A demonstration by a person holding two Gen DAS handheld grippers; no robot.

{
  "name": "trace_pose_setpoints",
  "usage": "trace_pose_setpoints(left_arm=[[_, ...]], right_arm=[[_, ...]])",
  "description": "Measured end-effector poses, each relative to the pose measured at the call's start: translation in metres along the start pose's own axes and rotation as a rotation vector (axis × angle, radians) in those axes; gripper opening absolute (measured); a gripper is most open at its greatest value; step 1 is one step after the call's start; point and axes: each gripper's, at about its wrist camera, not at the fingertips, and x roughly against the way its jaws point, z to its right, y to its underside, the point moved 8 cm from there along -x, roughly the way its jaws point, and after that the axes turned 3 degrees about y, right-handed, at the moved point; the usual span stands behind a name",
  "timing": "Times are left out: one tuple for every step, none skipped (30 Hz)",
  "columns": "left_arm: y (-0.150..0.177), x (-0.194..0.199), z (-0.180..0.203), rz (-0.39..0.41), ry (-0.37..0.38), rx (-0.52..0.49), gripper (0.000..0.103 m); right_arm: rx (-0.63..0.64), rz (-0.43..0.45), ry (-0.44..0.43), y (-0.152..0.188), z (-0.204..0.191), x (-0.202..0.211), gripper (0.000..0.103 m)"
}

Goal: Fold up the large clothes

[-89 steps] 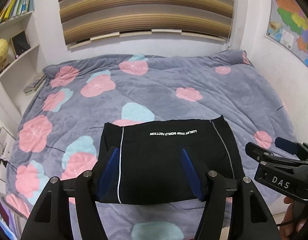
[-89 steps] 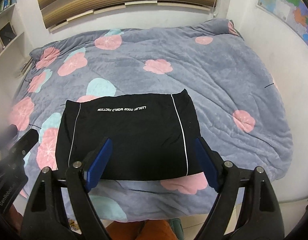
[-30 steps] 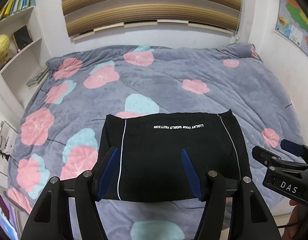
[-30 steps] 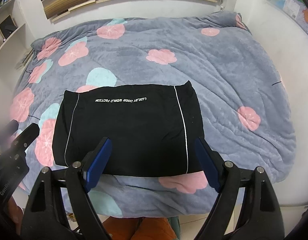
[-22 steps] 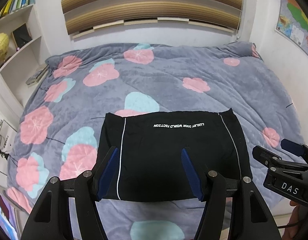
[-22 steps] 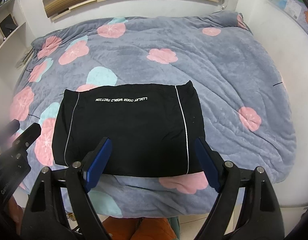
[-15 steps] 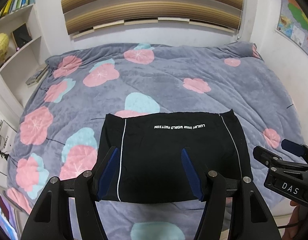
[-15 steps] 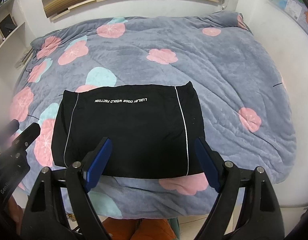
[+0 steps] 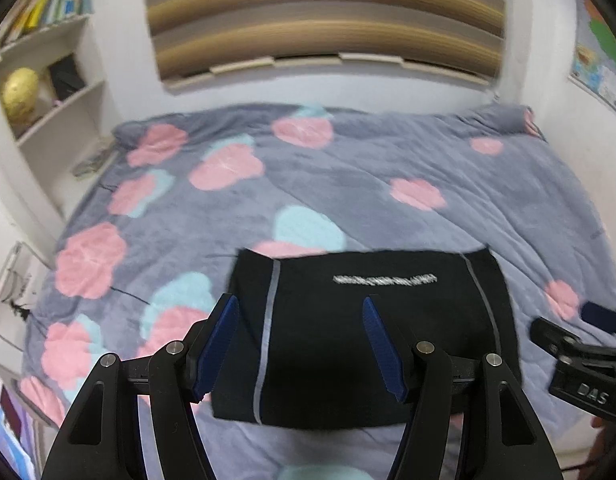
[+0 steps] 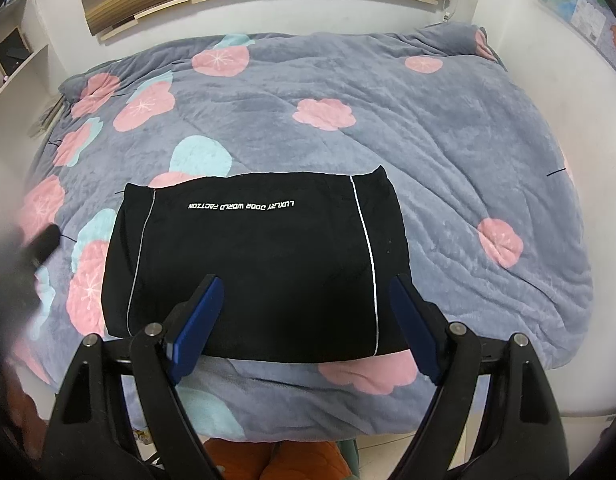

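Note:
A black garment (image 9: 371, 332) (image 10: 256, 256) lies folded into a flat rectangle near the front edge of the bed, with two thin white stripes and a line of white lettering on top. My left gripper (image 9: 300, 320) hovers above its left half, open, with nothing between the blue pads. My right gripper (image 10: 304, 300) hangs over the garment's near edge, open and empty too. The right gripper's black body (image 9: 579, 364) shows at the right edge of the left wrist view. In the right wrist view the left gripper (image 10: 24, 256) is a dark blur at the left edge.
A grey quilt (image 9: 347, 184) (image 10: 447, 128) with pink and teal flowers covers the bed. White shelves (image 9: 48, 92) with books and a gold globe stand at the left. A striped blind (image 9: 323, 12) hangs behind, a map (image 10: 583, 4) on the right wall. Orange trousers (image 10: 292, 460) show below the bed edge.
The left wrist view has tilted up a little and is blurred, so the garment sits lower in it. The right gripper and the garment have not moved.

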Motion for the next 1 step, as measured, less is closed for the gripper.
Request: trace_pose_setpoints(left_arm=[[-0.0009, -0.0013, -0.0033, -0.003, 0.004, 0.007, 0.066]], right_arm=[[0.000, 0.000, 0.000, -0.0018, 0.0011, -0.0013, 0.083]])
